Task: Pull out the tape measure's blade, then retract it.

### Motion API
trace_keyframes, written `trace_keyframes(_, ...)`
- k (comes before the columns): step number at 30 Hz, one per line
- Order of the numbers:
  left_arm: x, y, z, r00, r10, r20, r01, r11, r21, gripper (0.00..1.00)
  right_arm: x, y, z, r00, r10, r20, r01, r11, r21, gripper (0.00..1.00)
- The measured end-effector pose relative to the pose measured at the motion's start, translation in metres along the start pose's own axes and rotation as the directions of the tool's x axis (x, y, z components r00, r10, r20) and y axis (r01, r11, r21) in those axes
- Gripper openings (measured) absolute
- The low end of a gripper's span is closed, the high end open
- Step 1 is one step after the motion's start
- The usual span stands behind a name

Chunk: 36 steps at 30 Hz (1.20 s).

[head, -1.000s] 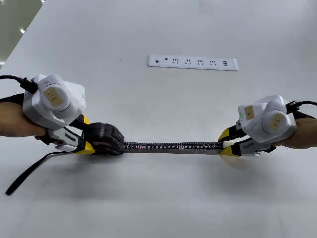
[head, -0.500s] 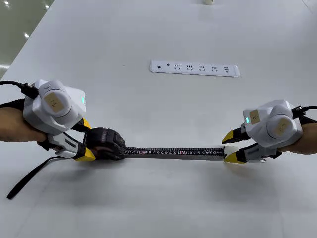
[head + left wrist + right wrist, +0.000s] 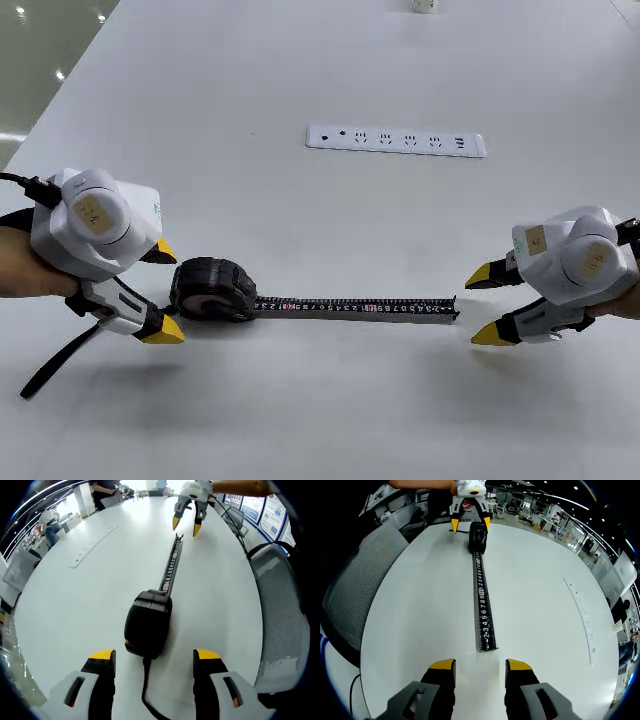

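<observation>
head view looks down on a white table point(image 3: 300, 420). the tape measure case point(image 3: 212, 289) lies on it at the left, and its blade point(image 3: 355, 307) runs out flat and straight to the right, printed side up. the blade's end hook point(image 3: 455, 308) rests on the tabletop just short of the right gripper point(image 3: 482, 308). that gripper's yellow-tipped jaws stand apart and hold nothing, and a small gap of table shows between hook and tips. the left gripper point(image 3: 165, 292) sits at the case's other end with its jaws spread wide, one tip to each side of the case's rear, neither touching it. a black strap point(image 3: 55, 355) trails from the case toward the near left. a power strip point(image 3: 395, 140) lies well apart on the far side, roughly parallel to the blade, with a wide band of tabletop between them. the table's left edge slants across the upper left corner, with floor beyond it.

left gripper view has the case just ahead of the jaws, whose gap is wider than the case. the table's rounded edge curves down the right, with a mesh chair point(image 3: 282, 610) beside it. right gripper view has the blade's end just ahead of the spread jaws, centred between them, with tabletop on either side out to the curved edge.
</observation>
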State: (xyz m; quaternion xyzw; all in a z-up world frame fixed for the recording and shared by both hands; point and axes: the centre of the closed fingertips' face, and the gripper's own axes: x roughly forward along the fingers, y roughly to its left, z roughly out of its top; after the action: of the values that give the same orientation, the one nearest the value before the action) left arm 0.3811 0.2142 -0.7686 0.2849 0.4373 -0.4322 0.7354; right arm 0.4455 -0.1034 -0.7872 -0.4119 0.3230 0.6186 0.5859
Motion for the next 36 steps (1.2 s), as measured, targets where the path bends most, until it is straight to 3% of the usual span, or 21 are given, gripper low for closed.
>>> trace_keyframes(10,-0.009,-0.014,-0.009,0.999,0.024,0.038,-0.022,0.999,-0.047,0.7,-0.006,0.017,-0.004,0.9997,-0.022,0.0,0.022,0.998,0.063,0.52)
trace_keyframes(17,-0.016,-0.021,-0.009,0.9949,0.051,0.087,-0.043,0.994,-0.098,0.74,-0.012,0.023,-0.002,0.9982,-0.053,0.029,0.049,0.991,0.123,0.56)
trace_keyframes(24,-0.023,-0.032,-0.006,0.9819,0.09,0.167,-0.06,0.983,-0.175,0.77,-0.019,0.032,0.005,0.9915,-0.104,0.078,0.086,0.976,0.202,0.62)
trace_keyframes(29,-0.025,-0.036,-0.007,0.9747,0.118,0.19,-0.074,0.972,-0.223,0.8,-0.019,0.04,0.007,0.9855,-0.135,0.103,0.104,0.959,0.262,0.67)
trace_keyframes(36,-0.031,-0.039,-0.004,0.9563,0.174,0.235,-0.103,0.952,-0.287,0.87,-0.021,0.049,0.011,0.976,-0.173,0.133,0.12,0.935,0.333,0.73)
